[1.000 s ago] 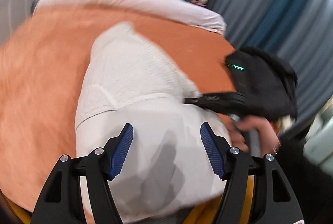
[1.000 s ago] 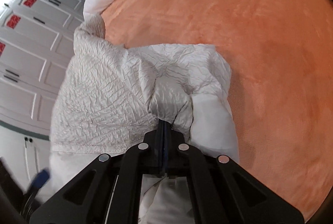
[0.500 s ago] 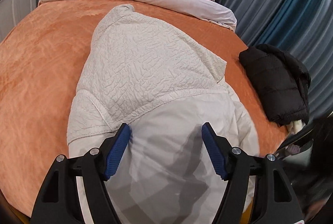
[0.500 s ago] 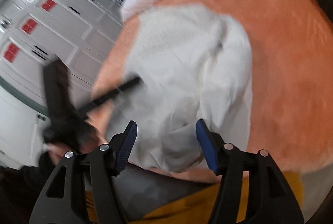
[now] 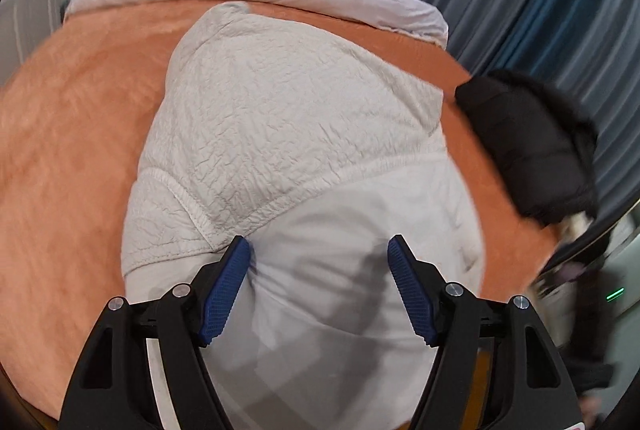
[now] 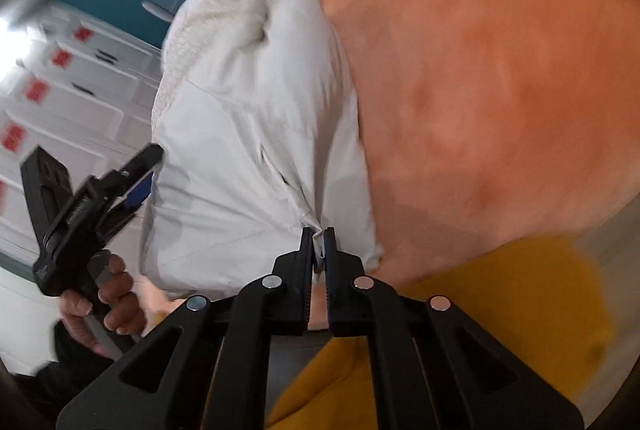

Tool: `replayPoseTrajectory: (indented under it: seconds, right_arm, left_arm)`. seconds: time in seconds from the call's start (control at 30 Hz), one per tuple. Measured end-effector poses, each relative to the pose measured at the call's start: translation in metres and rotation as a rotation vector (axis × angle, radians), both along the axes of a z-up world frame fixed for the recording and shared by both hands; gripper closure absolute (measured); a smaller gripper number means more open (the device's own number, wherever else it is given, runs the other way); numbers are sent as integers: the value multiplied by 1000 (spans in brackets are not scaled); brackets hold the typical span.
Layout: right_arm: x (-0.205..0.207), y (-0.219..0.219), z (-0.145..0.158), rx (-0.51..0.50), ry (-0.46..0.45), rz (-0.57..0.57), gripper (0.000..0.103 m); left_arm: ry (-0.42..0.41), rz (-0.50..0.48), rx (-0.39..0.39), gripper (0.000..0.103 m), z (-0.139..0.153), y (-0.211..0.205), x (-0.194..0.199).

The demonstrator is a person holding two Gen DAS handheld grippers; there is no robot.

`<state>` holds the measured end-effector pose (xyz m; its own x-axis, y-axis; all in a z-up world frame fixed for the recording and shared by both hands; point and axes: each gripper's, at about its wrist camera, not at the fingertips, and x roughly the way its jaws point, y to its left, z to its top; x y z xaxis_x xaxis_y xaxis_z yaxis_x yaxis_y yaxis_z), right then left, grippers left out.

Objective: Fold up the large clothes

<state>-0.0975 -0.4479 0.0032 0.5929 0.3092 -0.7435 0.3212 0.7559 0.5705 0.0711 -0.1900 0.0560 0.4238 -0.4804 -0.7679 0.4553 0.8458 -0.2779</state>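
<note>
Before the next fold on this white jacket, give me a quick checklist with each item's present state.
1. Right hand-held gripper has a grip: ok, its jaws just closed on a pinch of the white jacket near its edge.
2. Left hand-held gripper has a grip: not ok, jaws open over the jacket, nothing pinched.
3. Jacket lies on the orange bed: ok.
4. Black coat clear of the jacket: ok, apart at the bed's side.
5. Only one layer pinched: cannot tell.
</note>
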Motion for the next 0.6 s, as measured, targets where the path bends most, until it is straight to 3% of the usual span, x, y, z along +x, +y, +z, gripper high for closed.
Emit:
replayPoseTrajectory:
  seconds: [0.1,0.17,0.27,0.37,0.43,0.5,0.6]
  right_arm:
    - [8,3,62,-167,-108,5,97]
    - [31,14,91,-206,-164,35,97]
    - [71,23,109,-291,-182,78,97]
    - [141,44,94,-357,-90,133,97]
    - [163,45,84,-388,-23,163,97]
    - [189,52,52,-442,94,188,102]
    - [201,46,5,-370,161,163,103]
  left_arm:
    - [12,12,-23,36,-1,3,1]
    - [15,20,-25,36,-1,3,1]
    - [6,18,-5,36,0,-1,-2]
    - [7,10,2,36,0,-2,-5]
    - [6,4,6,36,-1,-1,-5]
    - [6,-1,5,36,-1,0,-4]
    - [46,-12,-67,36,8,6,-2]
